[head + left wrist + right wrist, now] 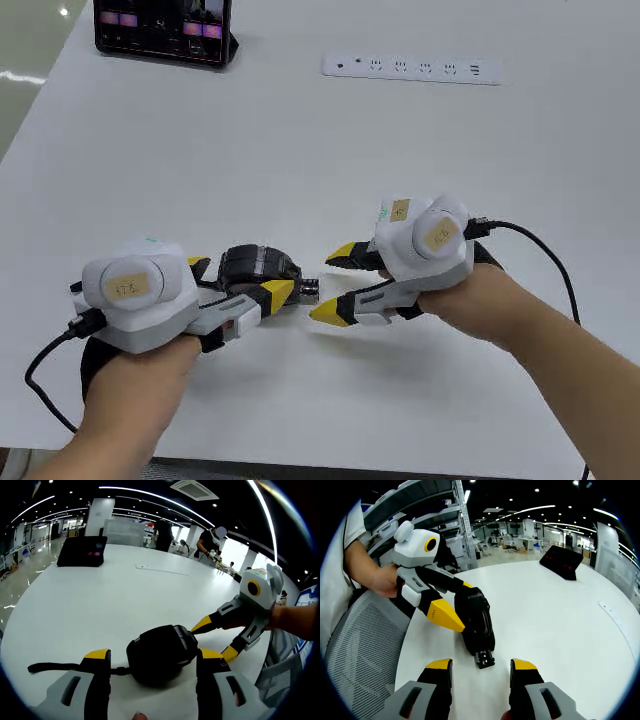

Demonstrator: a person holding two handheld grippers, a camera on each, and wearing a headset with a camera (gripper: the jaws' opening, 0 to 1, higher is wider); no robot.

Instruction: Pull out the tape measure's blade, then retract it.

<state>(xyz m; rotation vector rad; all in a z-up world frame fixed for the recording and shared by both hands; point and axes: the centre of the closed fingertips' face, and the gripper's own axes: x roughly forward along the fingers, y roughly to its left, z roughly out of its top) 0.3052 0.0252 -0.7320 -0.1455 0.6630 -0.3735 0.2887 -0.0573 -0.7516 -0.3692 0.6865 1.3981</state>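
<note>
Tape measure (258,270), mid frame: black plastic, slight sheen. Table (330,150): white, smooth, semi-matt. My left gripper (155,656): matt grey plastic w/ yellow tips. Tablet (165,30), upper left: glossy.

Black tape measure (258,268), white table (300,150), grey fingers (277,291) tipped in yellow.

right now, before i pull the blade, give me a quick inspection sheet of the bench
surface: white table
job's things: black tape measure, blade not pulled out, hook end towards the right gripper
clutter: power strip and dark screen at the far edge
grippers: left gripper shut on the tape measure; right gripper open, jaws either side of the hook, not touching
cables: left cable and right cable, both black
surroundings: mesh chair, shelving
</note>
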